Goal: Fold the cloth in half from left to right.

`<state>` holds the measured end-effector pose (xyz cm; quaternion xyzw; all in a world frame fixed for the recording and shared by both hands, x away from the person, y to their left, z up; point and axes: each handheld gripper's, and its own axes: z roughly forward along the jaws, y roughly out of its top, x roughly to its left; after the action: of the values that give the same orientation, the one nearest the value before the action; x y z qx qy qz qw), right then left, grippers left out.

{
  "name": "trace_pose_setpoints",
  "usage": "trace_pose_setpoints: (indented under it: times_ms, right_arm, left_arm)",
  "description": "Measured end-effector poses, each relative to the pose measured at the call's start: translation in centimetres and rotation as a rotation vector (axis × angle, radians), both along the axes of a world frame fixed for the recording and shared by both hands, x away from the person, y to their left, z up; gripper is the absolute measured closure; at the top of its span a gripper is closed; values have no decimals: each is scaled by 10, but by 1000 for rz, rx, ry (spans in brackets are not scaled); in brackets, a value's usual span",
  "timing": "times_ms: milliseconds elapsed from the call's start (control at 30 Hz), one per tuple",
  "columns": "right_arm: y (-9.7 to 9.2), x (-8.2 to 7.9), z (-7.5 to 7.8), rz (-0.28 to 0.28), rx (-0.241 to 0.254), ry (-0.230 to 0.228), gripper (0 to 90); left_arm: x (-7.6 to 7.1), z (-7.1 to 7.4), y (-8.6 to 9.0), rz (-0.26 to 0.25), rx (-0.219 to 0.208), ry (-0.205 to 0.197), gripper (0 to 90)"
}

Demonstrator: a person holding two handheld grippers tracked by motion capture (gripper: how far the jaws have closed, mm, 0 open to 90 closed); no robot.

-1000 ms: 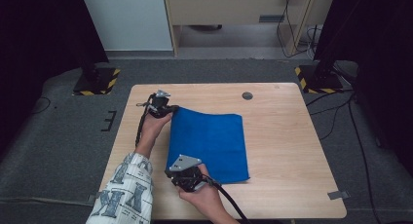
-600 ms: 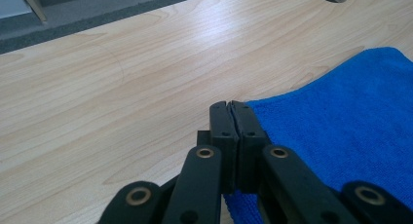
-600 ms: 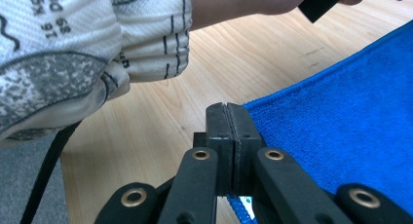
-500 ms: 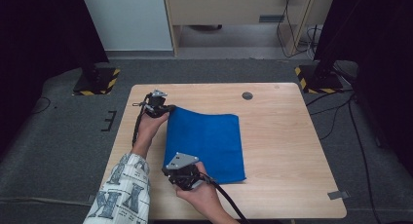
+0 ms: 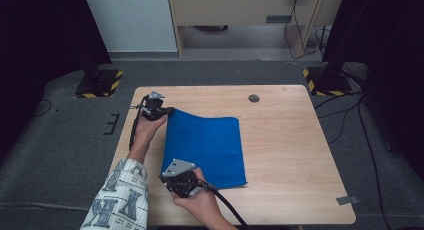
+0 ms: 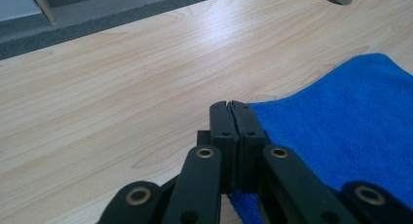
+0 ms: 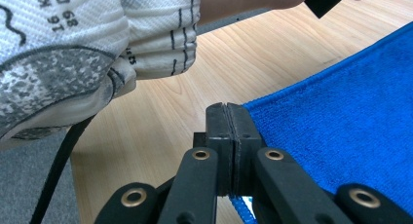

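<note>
With both the left gripper (image 5: pixel 169 110) and right gripper (image 5: pixel 186 186) clamped on the left-edge corners of the blue terry cloth (image 5: pixel 207 147), uneven lifting could slip a corner free.

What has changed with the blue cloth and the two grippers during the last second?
The blue microfibre cloth has slid a little toward the left edge of the light wooden table, drawn by both grippers. The left gripper stays shut on its far left corner, the right gripper on its near left corner. The cloth remains folded and mostly flat.
</note>
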<state>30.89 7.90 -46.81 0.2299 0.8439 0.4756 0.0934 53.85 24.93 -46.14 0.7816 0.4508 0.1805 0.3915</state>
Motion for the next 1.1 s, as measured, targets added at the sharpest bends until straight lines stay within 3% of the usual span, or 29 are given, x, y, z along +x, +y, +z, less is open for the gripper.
trace_pose_setpoints:
  times_ms: [433, 600, 833, 1100]
  right_arm:
    - [22, -1, 0, 19, 13, 8, 894]
    - [26, 5, 4, 15, 41, 25, 894]
    - [29, 2, 6, 26, 27, 11, 894]
    - [16, 3, 2, 5, 42, 11, 894]
  left_arm:
    - [-7, 0, 24, 23, -16, 7, 888]
    - [-8, 4, 30, 36, -23, 1, 888]
    - [-7, 4, 25, 54, -36, 14, 887]
    - [-2, 6, 8, 37, -23, 22, 888]
